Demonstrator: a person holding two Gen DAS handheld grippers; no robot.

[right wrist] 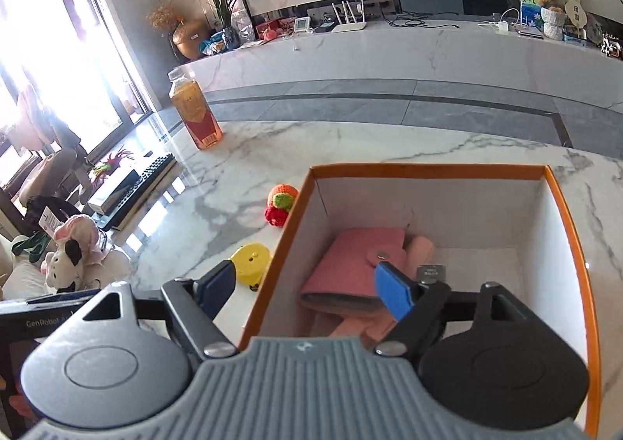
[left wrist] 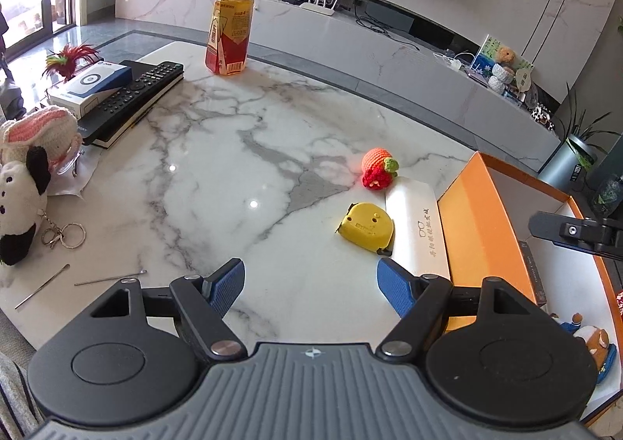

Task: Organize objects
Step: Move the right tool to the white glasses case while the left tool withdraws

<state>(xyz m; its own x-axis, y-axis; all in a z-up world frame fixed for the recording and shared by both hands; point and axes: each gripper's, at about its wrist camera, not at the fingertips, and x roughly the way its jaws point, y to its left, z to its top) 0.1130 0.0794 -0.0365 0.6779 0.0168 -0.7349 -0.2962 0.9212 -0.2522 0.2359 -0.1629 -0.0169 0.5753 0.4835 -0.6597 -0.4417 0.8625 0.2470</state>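
Note:
An orange box (right wrist: pixel 428 169) with white walls stands on the marble table (left wrist: pixel 233 152), with a pink wallet (right wrist: pixel 354 264) lying in it. My right gripper (right wrist: pixel 307 288) hovers open over the box's left wall, nothing between its blue fingers (right wrist: pixel 393 290). My left gripper (left wrist: pixel 311 288) is open and empty above the table. Ahead of it lie a yellow tape measure (left wrist: pixel 368 224), a white glasses case (left wrist: pixel 416 226) and a crocheted strawberry toy (left wrist: pixel 377 167), all beside the orange box (left wrist: pixel 479 222). In the right wrist view the tape measure (right wrist: pixel 253 261) and the strawberry toy (right wrist: pixel 280 202) sit left of the box.
A tea bottle (left wrist: pixel 230 27) stands at the far edge. A remote (left wrist: pixel 136 93) and a blue-white carton (left wrist: pixel 89 85) lie at the left, with plush toys (left wrist: pixel 27 167), a key ring (left wrist: pixel 64 233) and two thin metal picks (left wrist: pixel 109 278). Small figurines (left wrist: pixel 592 342) sit in the box.

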